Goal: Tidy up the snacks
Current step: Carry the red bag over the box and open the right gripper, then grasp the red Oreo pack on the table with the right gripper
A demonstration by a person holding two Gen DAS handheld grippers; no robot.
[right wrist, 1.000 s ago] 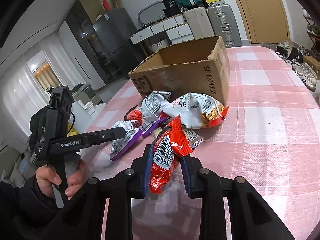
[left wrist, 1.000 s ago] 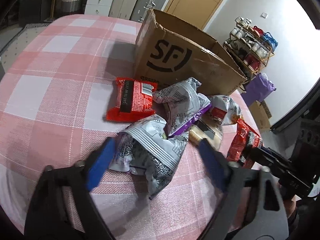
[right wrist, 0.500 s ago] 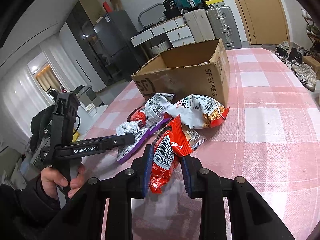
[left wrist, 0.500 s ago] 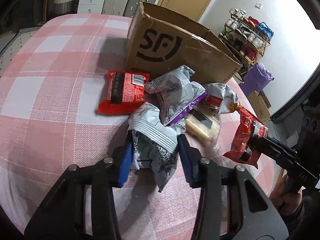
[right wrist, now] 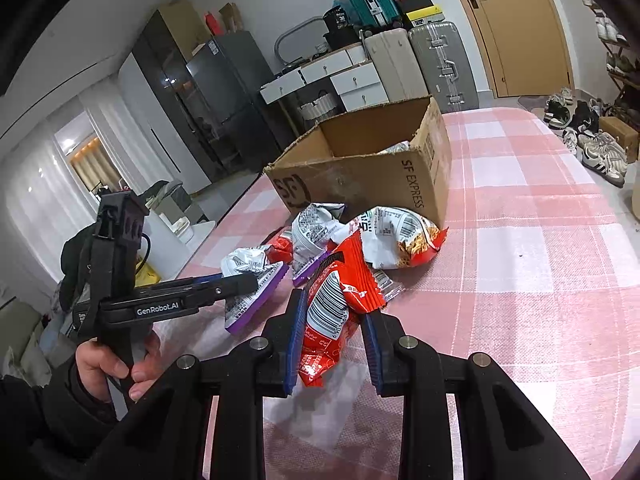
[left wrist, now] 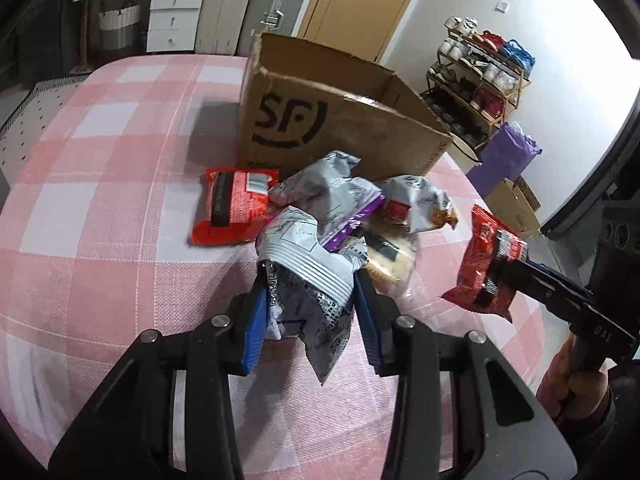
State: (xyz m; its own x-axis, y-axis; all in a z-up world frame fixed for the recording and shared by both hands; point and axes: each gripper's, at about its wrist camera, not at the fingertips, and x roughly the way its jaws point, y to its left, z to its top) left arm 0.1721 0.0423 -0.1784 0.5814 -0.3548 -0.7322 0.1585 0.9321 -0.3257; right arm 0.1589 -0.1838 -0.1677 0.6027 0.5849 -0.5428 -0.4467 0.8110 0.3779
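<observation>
Silver-purple pouch (left wrist: 308,280) now clamped in left gripper (left wrist: 310,312), open a second ago; right gripper (right wrist: 332,344) grips red packet (right wrist: 332,312); both ready for cardboard box (right wrist: 372,176) beyond pile

Crumpled silver packet (left wrist: 308,280), red packet (right wrist: 332,312) (both lifted), open box (right wrist: 372,172)

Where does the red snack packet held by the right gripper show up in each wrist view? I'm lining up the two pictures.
Left wrist view: red snack packet at right of centre, hanging off the tablecloth in the right gripper.
Right wrist view: lower centre, upright between the blue pads, barcode facing the camera.
Shared landmark: the open cardboard box, behind the snack pile in both.
</observation>
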